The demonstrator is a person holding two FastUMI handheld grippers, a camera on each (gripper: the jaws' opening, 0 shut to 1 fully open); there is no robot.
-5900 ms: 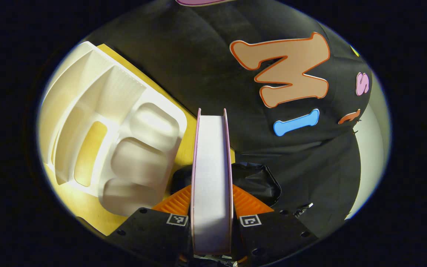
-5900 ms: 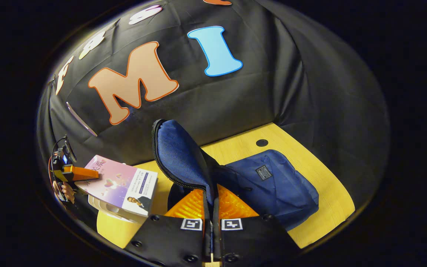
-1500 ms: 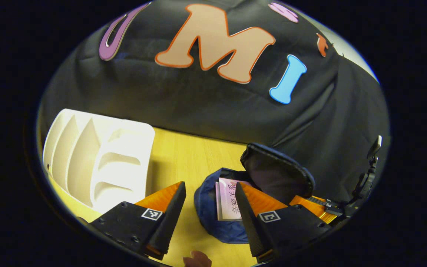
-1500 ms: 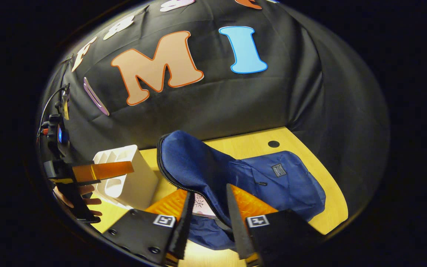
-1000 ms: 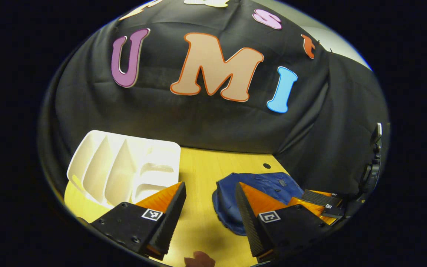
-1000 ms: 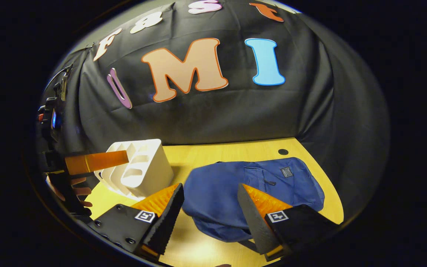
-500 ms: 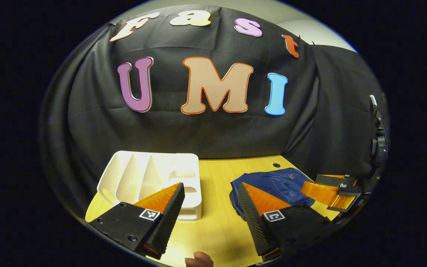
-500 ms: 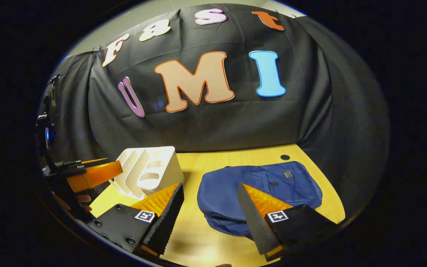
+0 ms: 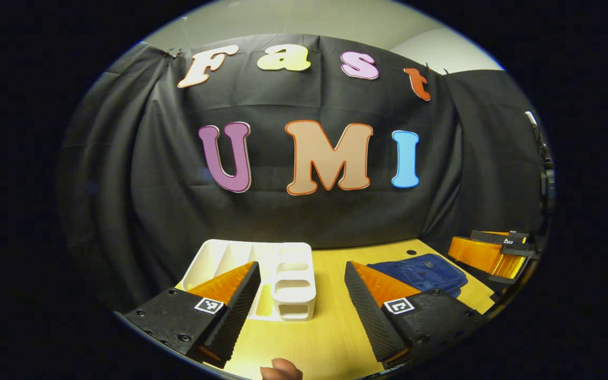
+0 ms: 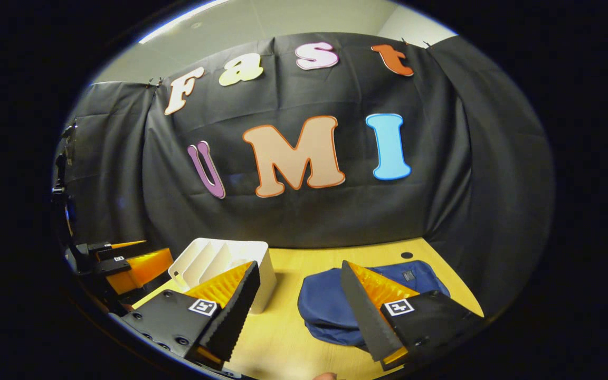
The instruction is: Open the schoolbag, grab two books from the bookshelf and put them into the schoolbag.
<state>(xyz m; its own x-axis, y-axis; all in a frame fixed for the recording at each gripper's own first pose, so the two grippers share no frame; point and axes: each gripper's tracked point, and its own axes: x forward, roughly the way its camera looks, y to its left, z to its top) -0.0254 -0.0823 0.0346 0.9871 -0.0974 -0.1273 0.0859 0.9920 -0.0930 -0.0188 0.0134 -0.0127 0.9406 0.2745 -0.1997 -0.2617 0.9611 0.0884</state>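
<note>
Both grippers, left gripper (image 9: 301, 311) and right gripper (image 10: 297, 311), pulled back from the schoolbag (image 10: 330, 309), gaping wide.

Blue schoolbag (image 10: 330, 309) lies flat and slumped on the yellow table (image 10: 283, 338). White bookshelf (image 10: 219, 264), its slots bare, stands just left of it.

My left gripper (image 9: 300, 309) is held spread wide above the yellow wooden table (image 9: 330, 332), nothing between its fingers. At eleven o'clock of it sits the white plastic divided bookshelf (image 9: 283, 274); at two o'clock lies the flat navy-blue fabric schoolbag (image 9: 424, 272). My right gripper (image 9: 486, 252) hangs at three o'clock, just beside the bag.
</note>
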